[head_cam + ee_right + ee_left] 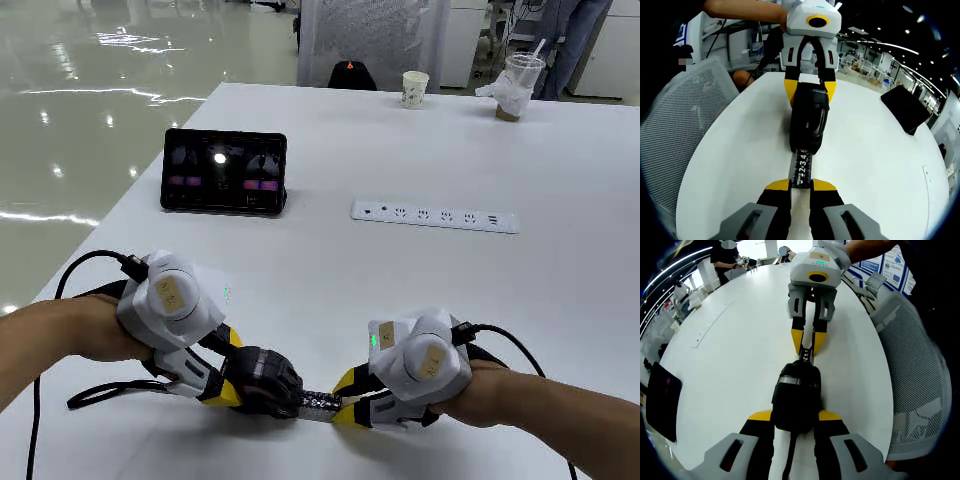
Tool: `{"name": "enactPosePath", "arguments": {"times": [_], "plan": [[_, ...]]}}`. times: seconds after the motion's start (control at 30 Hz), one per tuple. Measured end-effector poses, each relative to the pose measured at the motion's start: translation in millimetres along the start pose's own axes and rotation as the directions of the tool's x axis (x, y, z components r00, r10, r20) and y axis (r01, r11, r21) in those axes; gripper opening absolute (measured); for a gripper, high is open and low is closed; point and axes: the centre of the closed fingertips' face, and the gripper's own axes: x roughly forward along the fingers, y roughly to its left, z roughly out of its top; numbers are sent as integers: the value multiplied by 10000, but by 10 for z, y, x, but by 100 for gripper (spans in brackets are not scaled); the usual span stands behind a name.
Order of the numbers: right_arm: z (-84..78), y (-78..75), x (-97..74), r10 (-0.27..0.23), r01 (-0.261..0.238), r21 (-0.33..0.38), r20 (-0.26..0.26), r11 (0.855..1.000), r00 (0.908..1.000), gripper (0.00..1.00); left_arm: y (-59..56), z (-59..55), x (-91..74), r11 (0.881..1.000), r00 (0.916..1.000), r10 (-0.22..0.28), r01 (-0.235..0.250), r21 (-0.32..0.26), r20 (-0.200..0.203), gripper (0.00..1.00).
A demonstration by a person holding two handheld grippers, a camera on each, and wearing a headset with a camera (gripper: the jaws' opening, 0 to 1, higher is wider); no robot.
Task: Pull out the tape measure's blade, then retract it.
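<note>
The left hand-held gripper [228, 368] is closed around the black tape measure [265, 380], low over the white surface [400, 280], well in front of the tablet [224, 171]. The right hand-held gripper [343, 400] pinches the end of the blade [318, 403], with a short numbered stretch drawn out of the case.

Tablet [224, 172], power strip [435, 216], paper cup [415, 88]

Bright, even overhead lighting; glare streaks across glossy floor [90, 70]; soft faint shadows on white table [450, 290]; sharp centres, fisheye bending at gripper-view edges.
</note>
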Motion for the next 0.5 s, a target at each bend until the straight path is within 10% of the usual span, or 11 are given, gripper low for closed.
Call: {"name": "enactPosePath", "arguments": {"times": [0.5], "plan": [[-130, -7, -110, -56, 57, 80, -118, 10000, 9999, 10, 2, 0, -6, 9998, 10000, 79, -78, -192, 30, 24]]}}
